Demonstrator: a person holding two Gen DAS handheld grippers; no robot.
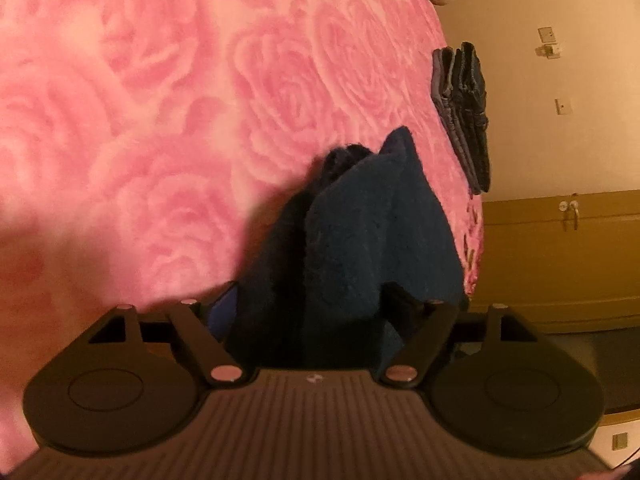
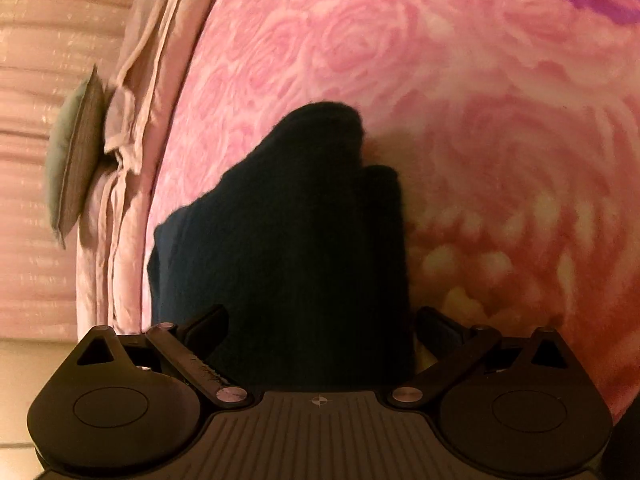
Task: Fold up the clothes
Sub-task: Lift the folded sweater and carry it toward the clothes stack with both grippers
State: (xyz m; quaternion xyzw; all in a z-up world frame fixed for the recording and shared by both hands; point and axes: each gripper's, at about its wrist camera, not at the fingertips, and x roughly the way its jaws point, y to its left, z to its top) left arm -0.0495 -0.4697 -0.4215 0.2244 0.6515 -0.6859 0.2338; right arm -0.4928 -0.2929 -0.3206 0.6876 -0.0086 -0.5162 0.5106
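A dark navy fleece garment [image 1: 360, 240] hangs in folds from my left gripper [image 1: 310, 312], over a pink rose-patterned bedspread [image 1: 160, 120]. The cloth fills the space between the left jaws and hides the fingertips. In the right wrist view the same dark garment [image 2: 288, 240] fills the space between the jaws of my right gripper [image 2: 320, 328], which holds it above the bedspread [image 2: 480, 120]. Both grippers hold the cloth bunched and lifted.
A stack of folded dark clothes [image 1: 464, 112] sits at the bed's edge. A wooden cabinet [image 1: 560, 260] and a beige wall lie beyond. Pale pink pillows [image 2: 132, 140] and a grey cushion [image 2: 72, 160] lie along the bed's far side.
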